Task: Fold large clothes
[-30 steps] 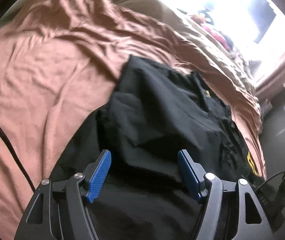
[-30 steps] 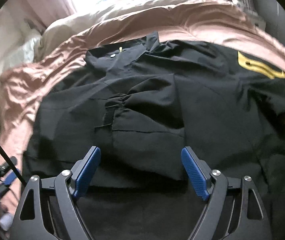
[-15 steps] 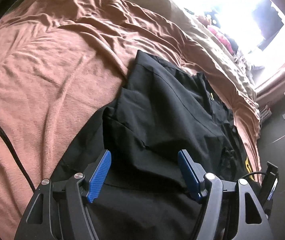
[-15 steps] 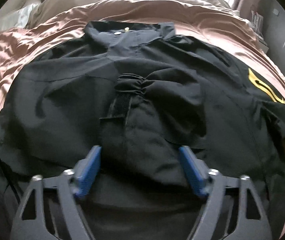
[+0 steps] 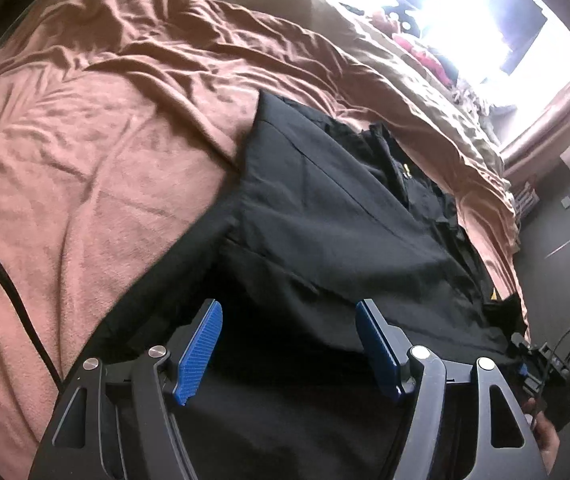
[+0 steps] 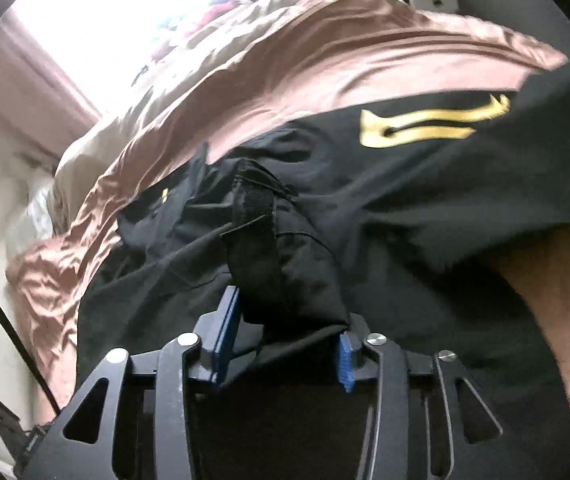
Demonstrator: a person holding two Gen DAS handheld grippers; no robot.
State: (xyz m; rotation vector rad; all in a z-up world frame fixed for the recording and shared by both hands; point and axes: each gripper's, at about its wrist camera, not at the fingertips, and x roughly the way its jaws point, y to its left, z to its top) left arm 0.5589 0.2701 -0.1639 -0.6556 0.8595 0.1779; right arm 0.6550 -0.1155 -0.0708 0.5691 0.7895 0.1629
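Note:
A large black jacket with a gold logo lies spread on a bed covered by a pinkish-brown blanket. My left gripper is open just above the jacket's near part, holding nothing. My right gripper has closed in on a bunched black sleeve with a cuff strap; the cloth fills the space between the blue pads. The sleeve is folded in over the jacket's body.
The blanket is rumpled and reaches to a beige duvet and a bright window at the back. A black cable runs over the blanket at the left. The other gripper's body shows at the lower right of the left wrist view.
My right gripper has gone from wide open over the folded sleeve to closed on it and has swung its view to the right. My left gripper stayed open and shifted slightly.

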